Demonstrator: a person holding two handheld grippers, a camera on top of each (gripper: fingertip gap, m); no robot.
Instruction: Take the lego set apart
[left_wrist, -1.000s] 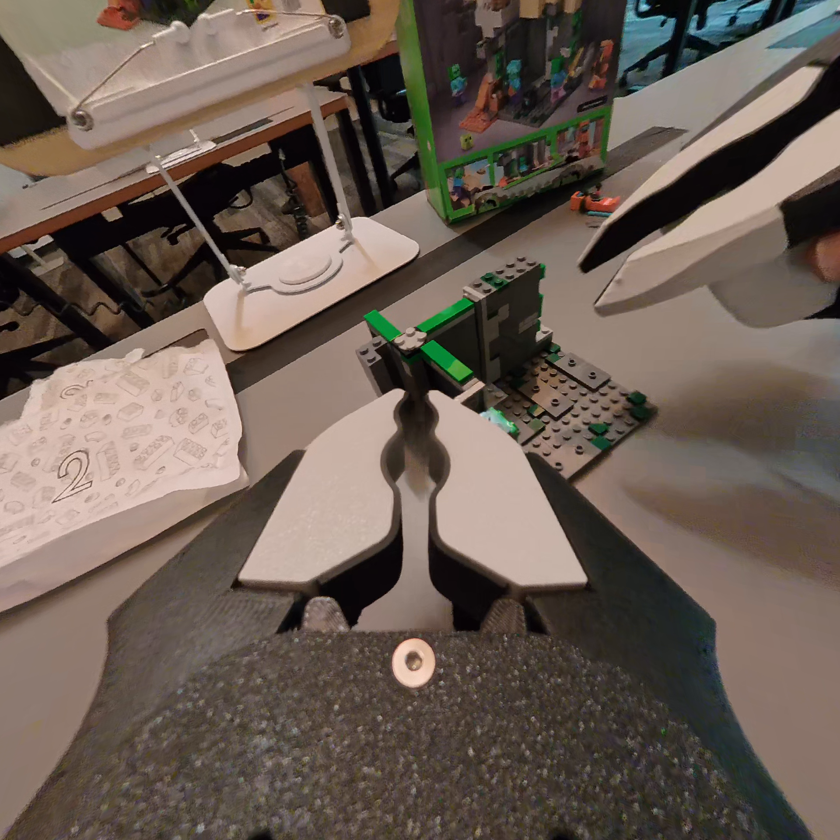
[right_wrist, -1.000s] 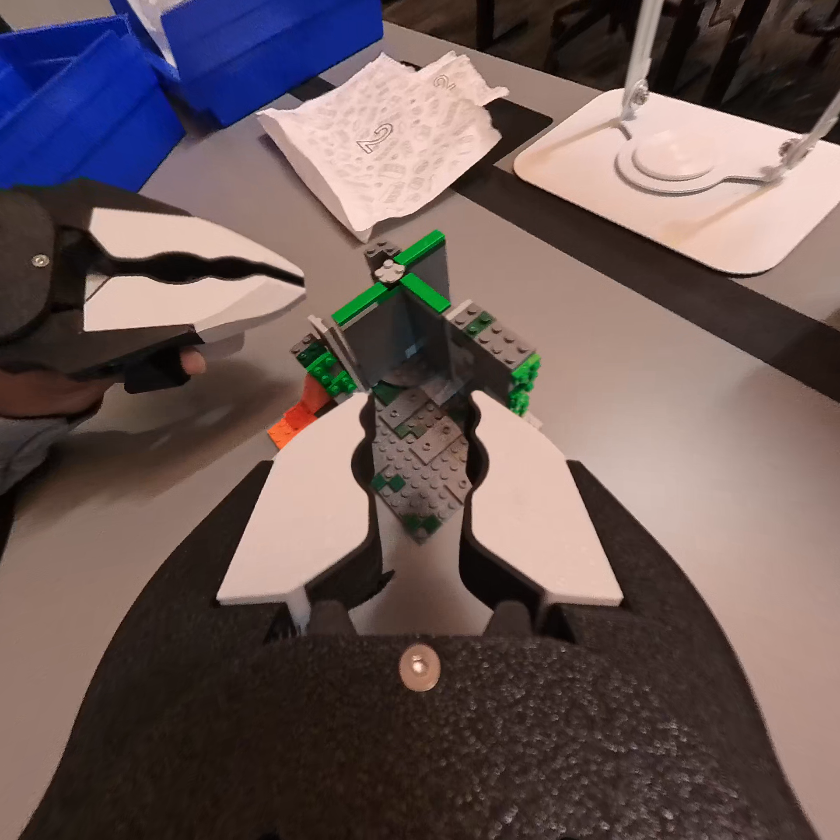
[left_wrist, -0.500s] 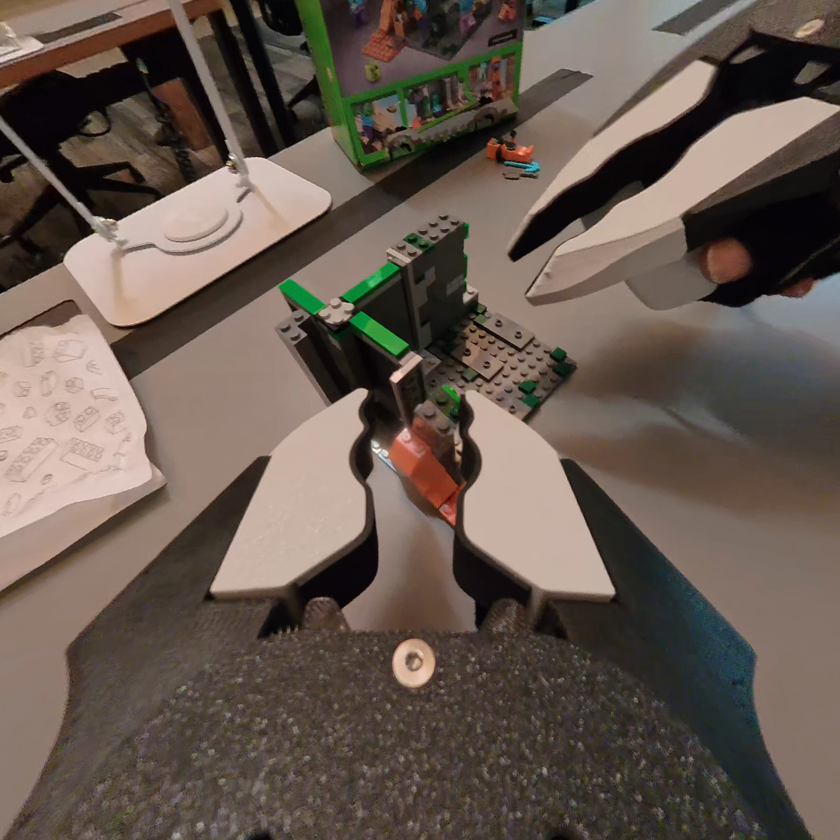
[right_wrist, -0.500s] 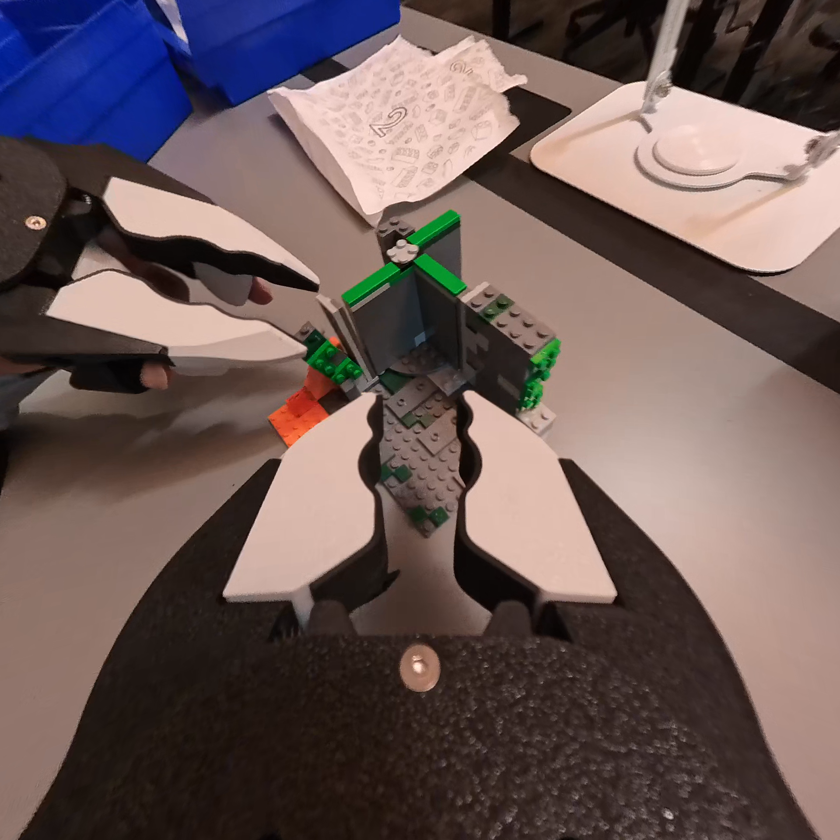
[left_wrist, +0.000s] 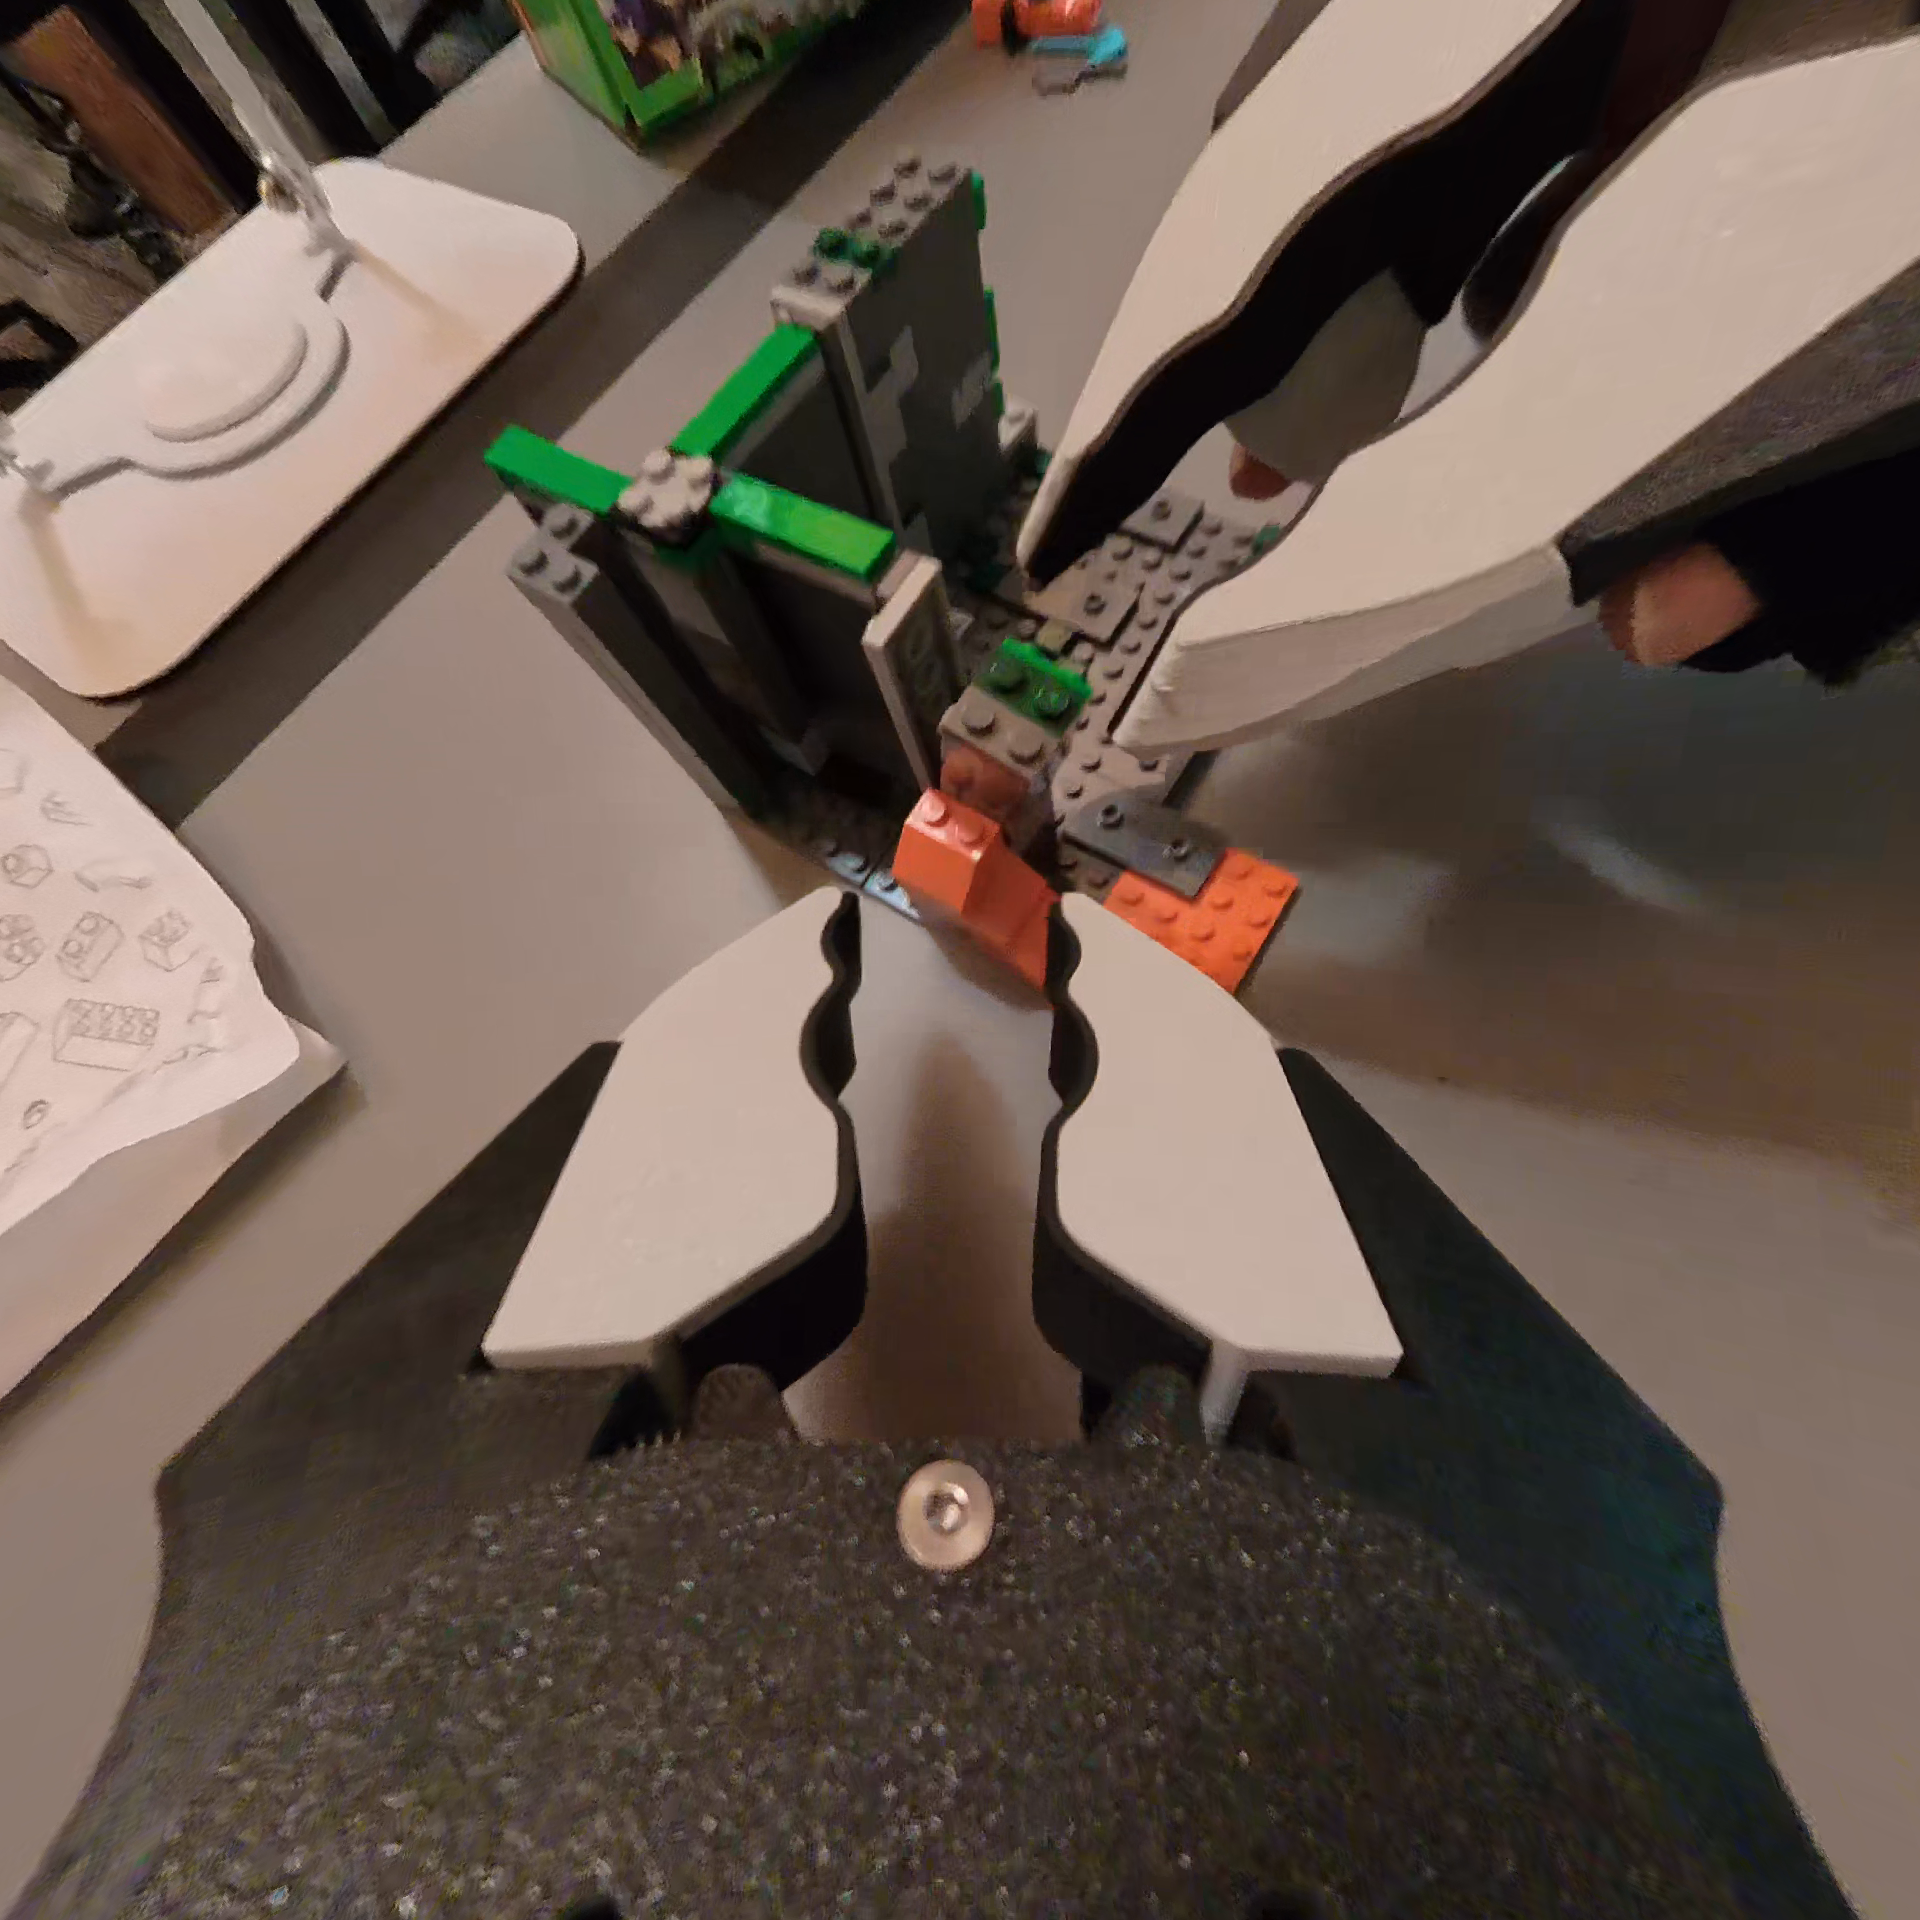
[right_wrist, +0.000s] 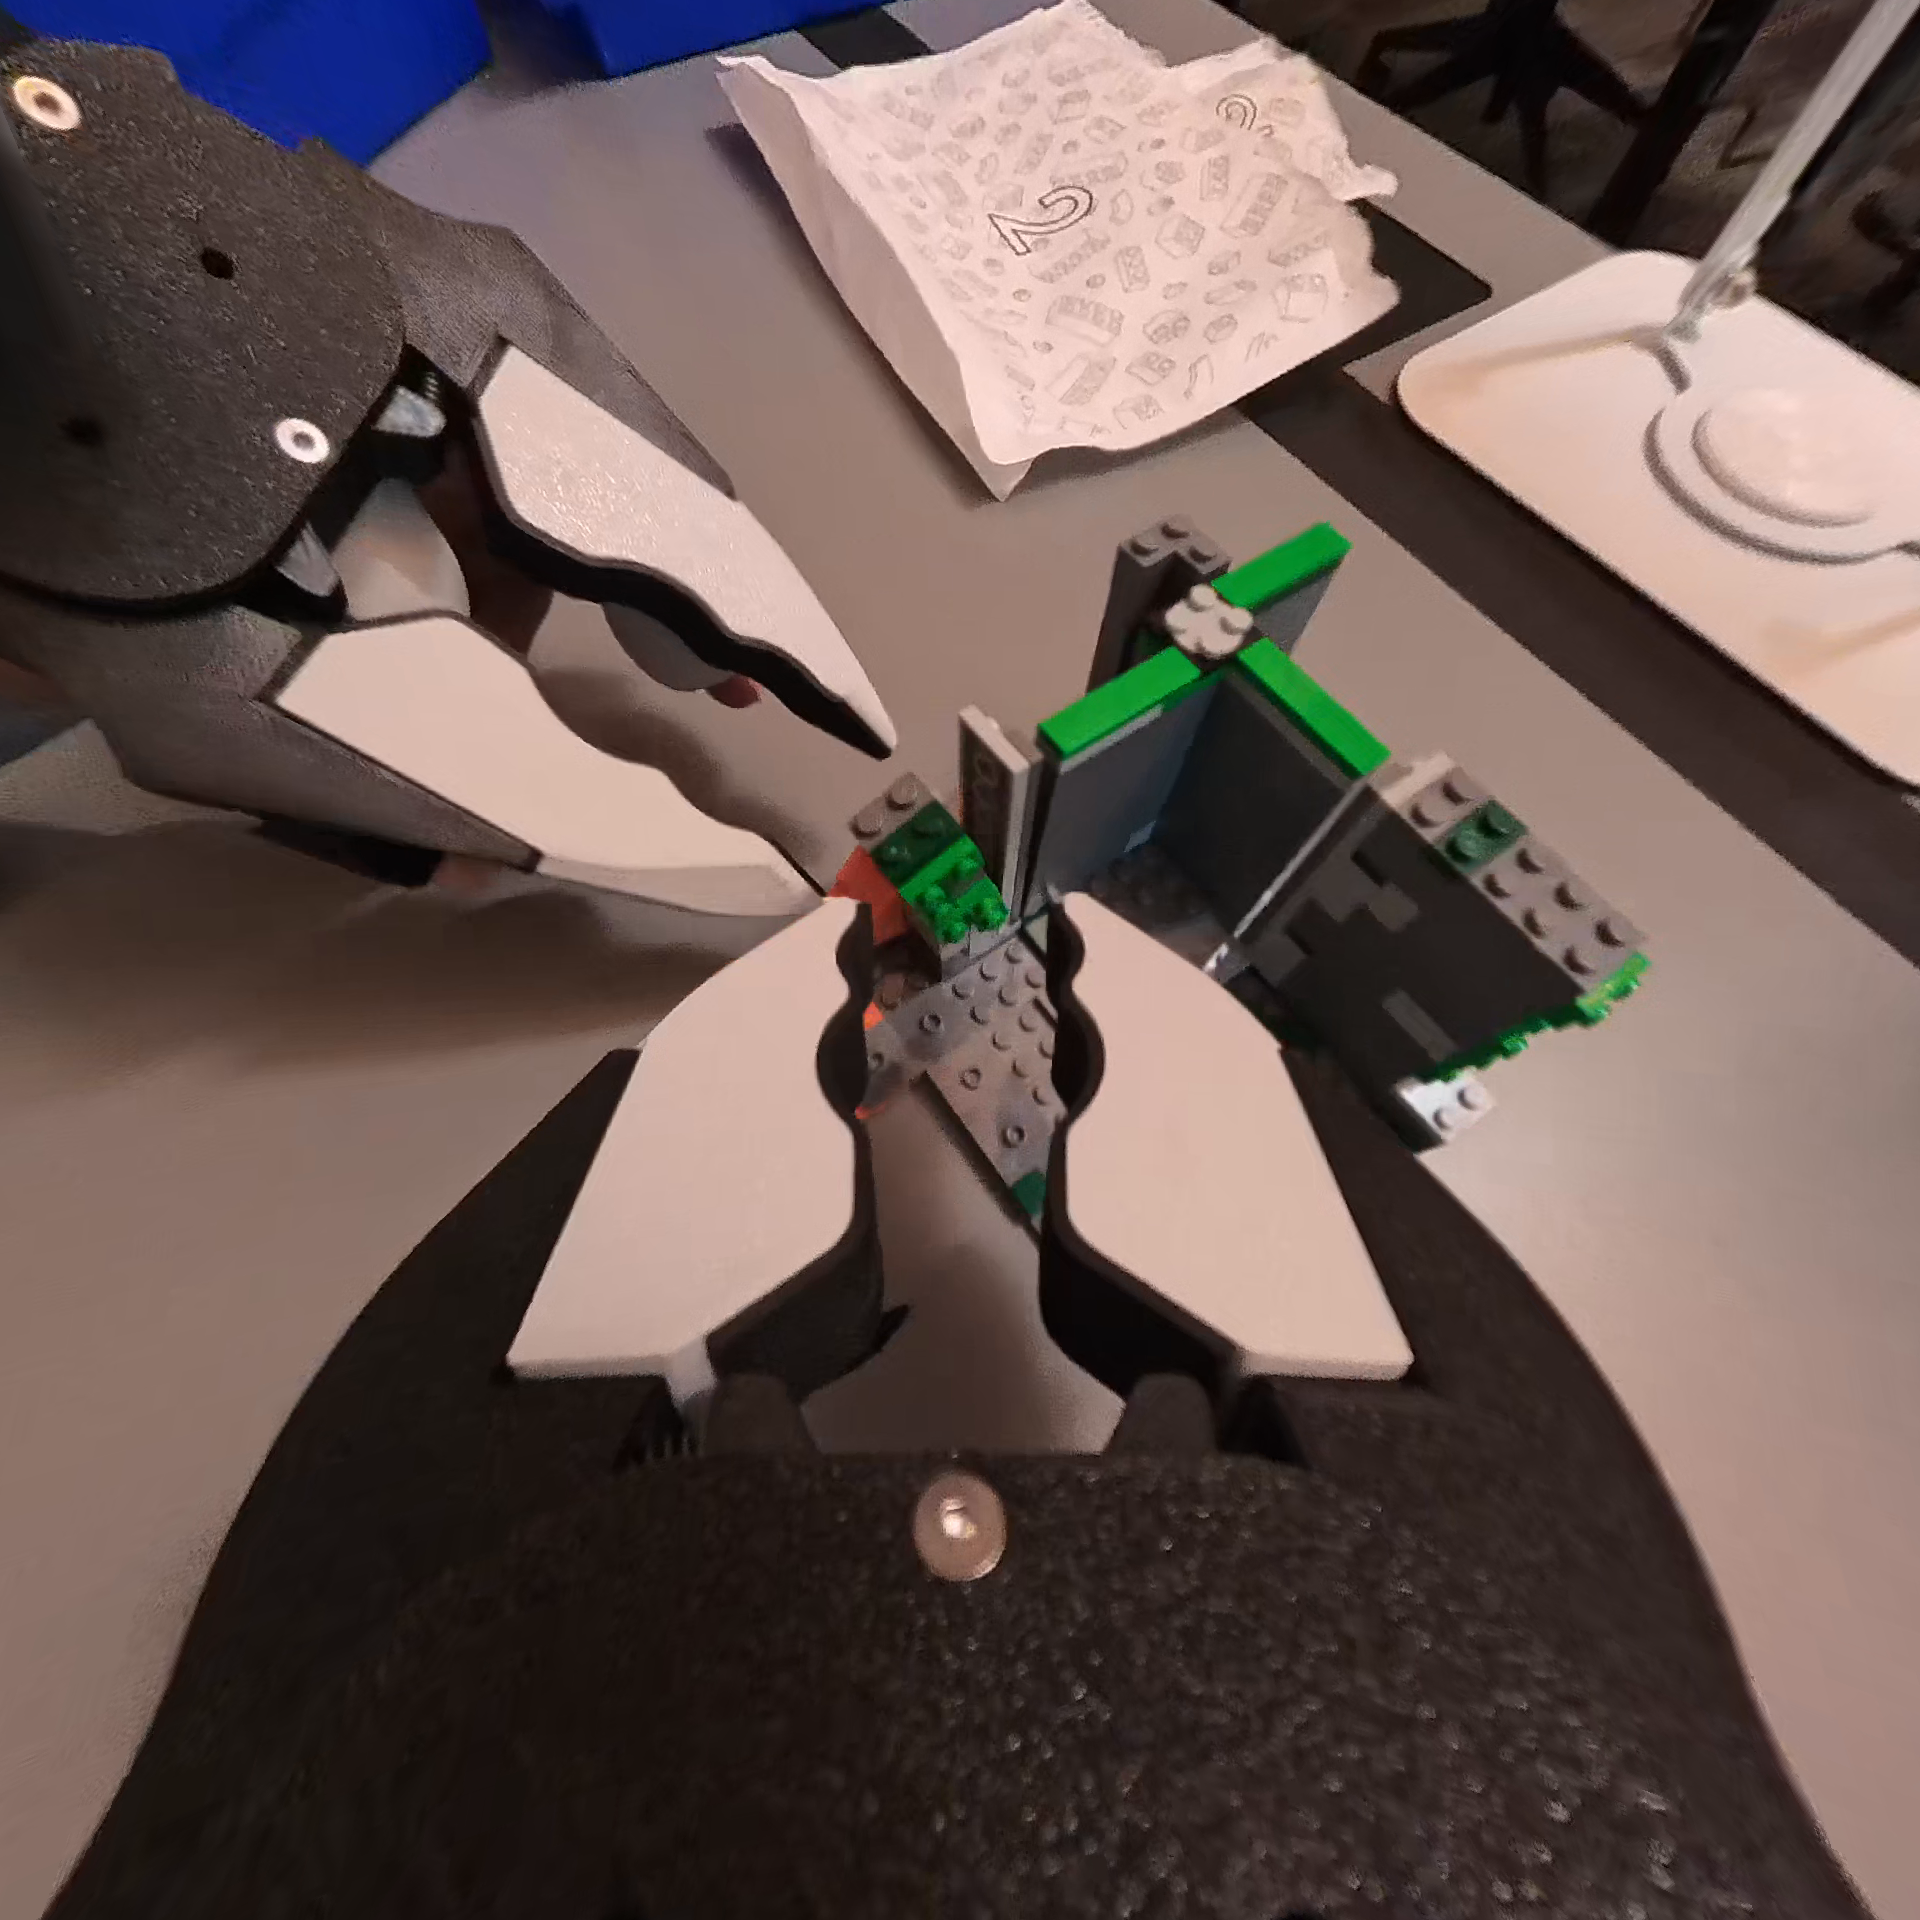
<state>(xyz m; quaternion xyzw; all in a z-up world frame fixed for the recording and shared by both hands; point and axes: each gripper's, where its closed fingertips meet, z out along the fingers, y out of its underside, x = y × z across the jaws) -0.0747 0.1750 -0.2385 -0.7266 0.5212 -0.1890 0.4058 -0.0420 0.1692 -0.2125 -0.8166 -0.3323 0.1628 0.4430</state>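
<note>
Both my grippers moved in on lego set (left_wrist: 831, 540), mid-table. Left gripper (left_wrist: 951, 914) gaping, tips at orange brick (left_wrist: 971, 868). Right gripper (right_wrist: 951, 914) gaping, straddling grey baseplate (right_wrist: 987, 1029). Only left view shows green box (left_wrist: 644, 62); only right shows blue bin (right_wrist: 312, 62).

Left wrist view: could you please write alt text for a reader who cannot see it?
Two open hand-held grippers meet over a grey, green and orange lego build on a grey table: the left hand-held gripper near its orange sloped brick, the right hand-held gripper over its studded baseplate.
</note>
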